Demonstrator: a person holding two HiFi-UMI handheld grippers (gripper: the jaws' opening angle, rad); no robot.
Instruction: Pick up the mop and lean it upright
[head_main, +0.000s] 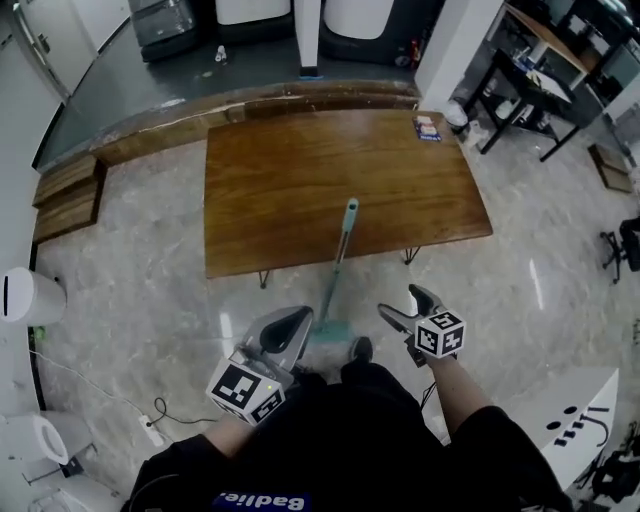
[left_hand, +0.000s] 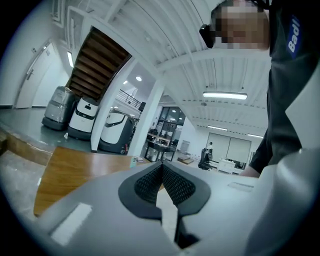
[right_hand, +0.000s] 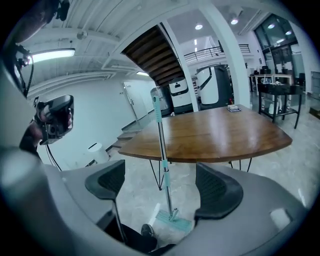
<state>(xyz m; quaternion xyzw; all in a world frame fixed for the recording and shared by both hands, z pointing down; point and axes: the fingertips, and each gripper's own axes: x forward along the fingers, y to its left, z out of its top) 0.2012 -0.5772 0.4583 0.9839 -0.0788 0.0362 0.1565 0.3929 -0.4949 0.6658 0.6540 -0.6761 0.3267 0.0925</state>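
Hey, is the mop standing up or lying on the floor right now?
Standing up: the mop has its head on the floor, and its handle rises nearly vertical, leaning against the edge of the table.

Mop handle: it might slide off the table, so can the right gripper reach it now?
Probably yes: the right gripper is open, empty, and faces the mop handle with nothing in between.

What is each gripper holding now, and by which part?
Nothing. The left gripper is shut and empty; the right gripper is open, apart from the mop, which leans on the table.
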